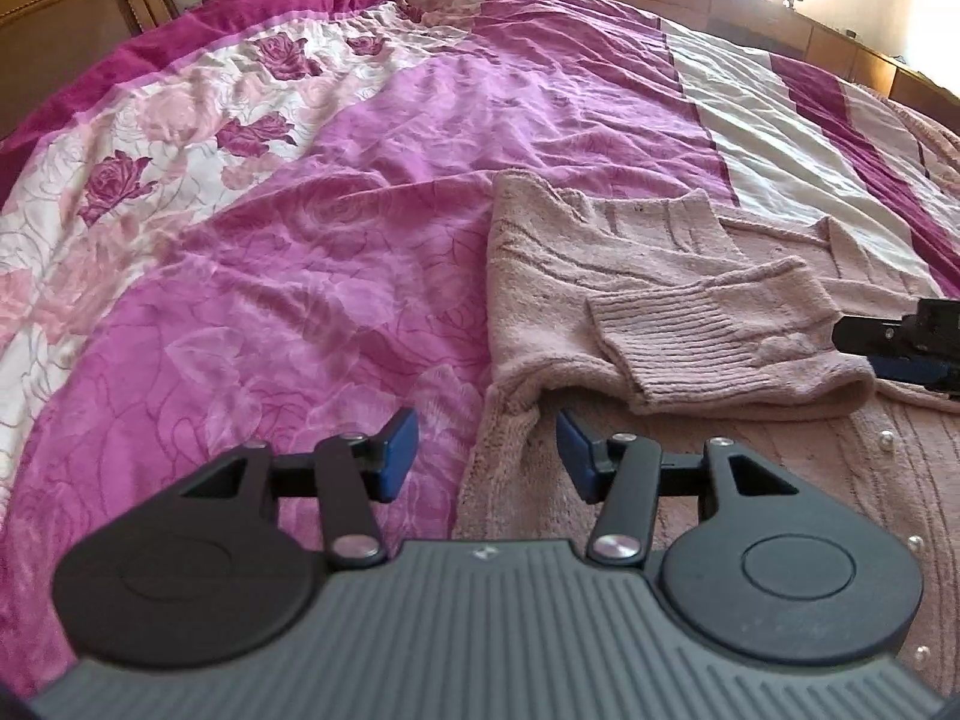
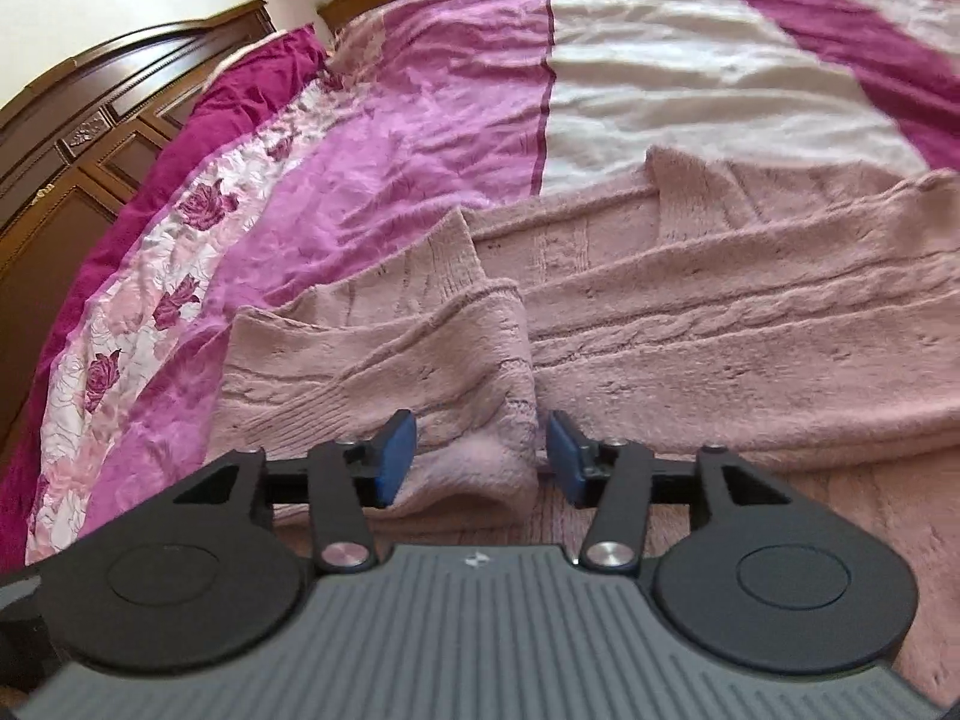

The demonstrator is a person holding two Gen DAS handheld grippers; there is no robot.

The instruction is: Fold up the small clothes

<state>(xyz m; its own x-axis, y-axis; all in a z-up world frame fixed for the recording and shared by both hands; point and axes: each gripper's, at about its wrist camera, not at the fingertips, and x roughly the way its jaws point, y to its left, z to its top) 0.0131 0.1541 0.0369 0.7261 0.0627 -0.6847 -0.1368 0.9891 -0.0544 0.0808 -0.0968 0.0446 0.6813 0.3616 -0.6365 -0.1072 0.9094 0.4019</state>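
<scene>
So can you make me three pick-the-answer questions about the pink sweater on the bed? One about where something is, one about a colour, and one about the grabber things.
1. Where does the folded-over sleeve lie?
A. On top of the sweater
B. On the wooden headboard
C. On the floor

2. What colour are the pads on the jaws?
A. Yellow
B. Blue
C. Green

3. How do the right gripper's jaws stand?
A. Clamped tight on the bedspread
B. Apart, with a bit of sweater between them
C. Shut with nothing near them

Answers:
1. A, the sleeve lies folded across the pink sweater, which is on the bedspread.
2. B, the pads look blue in both wrist views.
3. B, the right gripper has its pads apart, and a fuzzy fold of sweater sits in the gap, loose.
</scene>
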